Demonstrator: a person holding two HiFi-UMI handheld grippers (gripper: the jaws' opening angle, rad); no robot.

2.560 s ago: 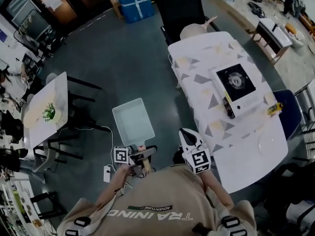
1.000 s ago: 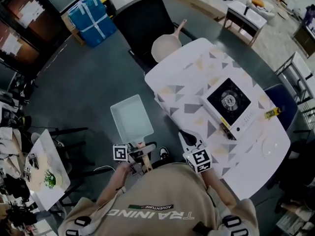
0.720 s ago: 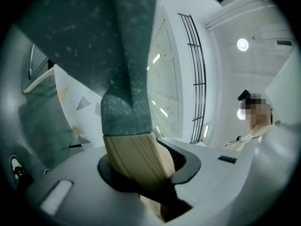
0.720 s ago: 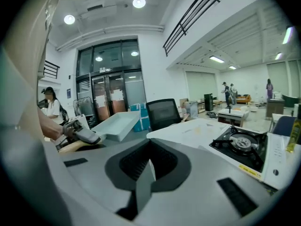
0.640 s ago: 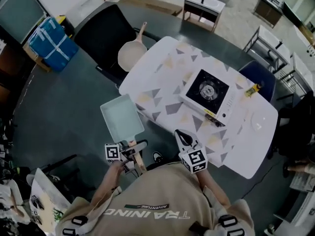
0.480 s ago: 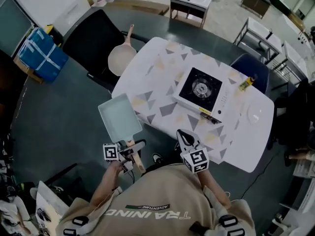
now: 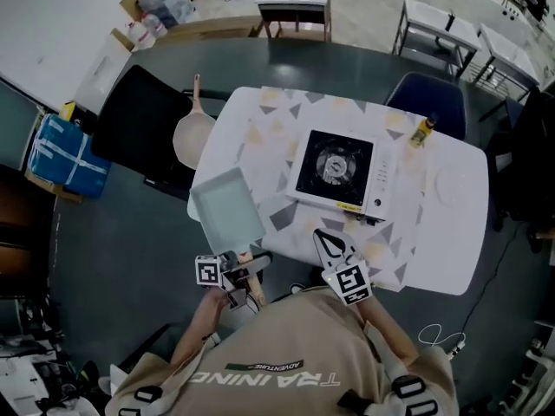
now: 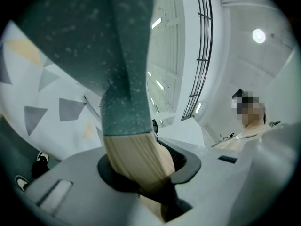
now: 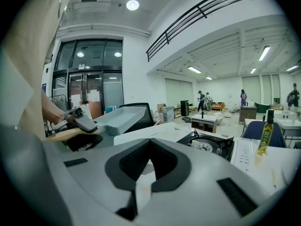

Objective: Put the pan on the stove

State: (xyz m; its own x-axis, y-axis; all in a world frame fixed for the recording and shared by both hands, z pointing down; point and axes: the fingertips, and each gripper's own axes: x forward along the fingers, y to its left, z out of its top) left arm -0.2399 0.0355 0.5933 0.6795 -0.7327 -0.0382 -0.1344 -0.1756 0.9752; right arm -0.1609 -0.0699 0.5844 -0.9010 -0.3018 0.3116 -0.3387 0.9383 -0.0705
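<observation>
The pan [image 7: 224,208], a rectangular grey-green one, is in the air over the near left corner of the desk [image 7: 434,232], carried by its wooden handle [image 8: 134,159]. The left gripper [image 7: 247,265] has its fingers clenched on that handle, which fills the gap between them in the left gripper view, with the pan's speckled underside rising away above. Seen from the right gripper view, the pan is level and clear of the desk, to the left of the stove [image 7: 334,167] and well apart from it.

The right gripper [image 7: 323,237] hangs over the near edge of the desk. Its fingers are pressed together with nothing between them, and they point toward the stove.

The stove sits in the middle of the desk with its burner bare. A bottle [image 7: 422,131] stands beyond its far right corner. A second, round pan [image 7: 192,137] rests on a black chair [image 7: 139,137] at the desk's far left and plays no part at present.

As a judgement, the task is about halfway. The pan is picked up and brought to the desk, but the carry across to the right and the setting down on the burner remain, and then letting go of the handle
</observation>
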